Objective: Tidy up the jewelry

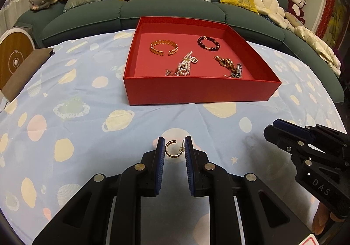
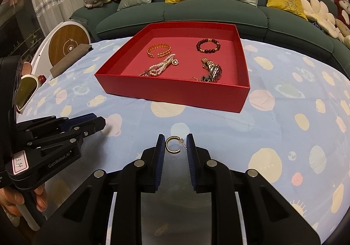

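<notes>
Left claw (image 1: 174,150): released; its blue pads stand apart on either side of a gold hoop earring (image 1: 171,149), which lies on the cloth on the near side of the red tray (image 1: 196,92).
Right claw (image 2: 175,148): released likewise, with a gold hoop earring (image 2: 172,145) lying between its pads, also near side of the tray.
Contact: pads look just clear of the hoop in both views; the post sits close to one pad.
Earring count: cannot tell whether the two views show one piece or two.
Tray contents: gold cuff bracelet (image 1: 163,47), dark bead bracelet (image 1: 208,43), pearl strand (image 1: 185,65), gold link watch (image 1: 229,66).
Tray support: planet-print cloth (image 1: 76,113).
Behind tray: green sofa (image 1: 170,9).
</notes>
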A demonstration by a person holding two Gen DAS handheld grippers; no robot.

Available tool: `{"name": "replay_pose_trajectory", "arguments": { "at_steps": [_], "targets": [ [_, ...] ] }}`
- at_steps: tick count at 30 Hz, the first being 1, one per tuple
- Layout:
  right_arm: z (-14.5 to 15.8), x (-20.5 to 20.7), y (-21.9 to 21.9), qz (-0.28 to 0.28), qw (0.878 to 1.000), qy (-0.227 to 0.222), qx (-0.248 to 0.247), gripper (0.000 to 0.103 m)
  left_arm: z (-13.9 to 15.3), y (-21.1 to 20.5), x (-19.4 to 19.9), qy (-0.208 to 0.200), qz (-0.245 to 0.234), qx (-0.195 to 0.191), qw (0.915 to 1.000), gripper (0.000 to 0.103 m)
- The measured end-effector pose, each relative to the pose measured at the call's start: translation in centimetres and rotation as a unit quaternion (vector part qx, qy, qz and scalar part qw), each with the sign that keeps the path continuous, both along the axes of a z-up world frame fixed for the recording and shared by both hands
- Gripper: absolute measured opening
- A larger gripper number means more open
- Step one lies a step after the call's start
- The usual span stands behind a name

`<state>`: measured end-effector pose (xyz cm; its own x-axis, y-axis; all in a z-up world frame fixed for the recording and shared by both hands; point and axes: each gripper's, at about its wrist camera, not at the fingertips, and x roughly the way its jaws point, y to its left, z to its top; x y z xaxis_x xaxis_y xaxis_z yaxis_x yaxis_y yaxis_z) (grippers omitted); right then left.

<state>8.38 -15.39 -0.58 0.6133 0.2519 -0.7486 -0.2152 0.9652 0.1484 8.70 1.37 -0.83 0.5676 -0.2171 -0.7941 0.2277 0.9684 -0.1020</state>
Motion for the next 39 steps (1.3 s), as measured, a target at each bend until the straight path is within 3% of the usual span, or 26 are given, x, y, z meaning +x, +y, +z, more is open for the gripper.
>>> {"name": "replay_pose_trajectory", "arguments": {
  "at_steps": [18, 35, 39],
  "targets": [
    [5.3, 1.7, 1.8, -0.001, 0.998, -0.060, 0.031, 0.020, 5.8, 0.3, 1.7, -0.053, 0.022, -0.042, 0.9975, 0.016],
    [7.5, 6.2, 0.6, -0.038, 0.995, -0.086, 0.018, 0.020, 8.4, -0.2, 7.5, -0.083, 0.042, -0.015, 0.9956, 0.016],
    [7.6, 7.2, -0.7, -0.051, 0.995, -0.077, 0.023, 0.020, 8.1, -0.7, 8.5, -0.090, 0.033, 0.025, 0.9951, 0.016]
  ]
}}
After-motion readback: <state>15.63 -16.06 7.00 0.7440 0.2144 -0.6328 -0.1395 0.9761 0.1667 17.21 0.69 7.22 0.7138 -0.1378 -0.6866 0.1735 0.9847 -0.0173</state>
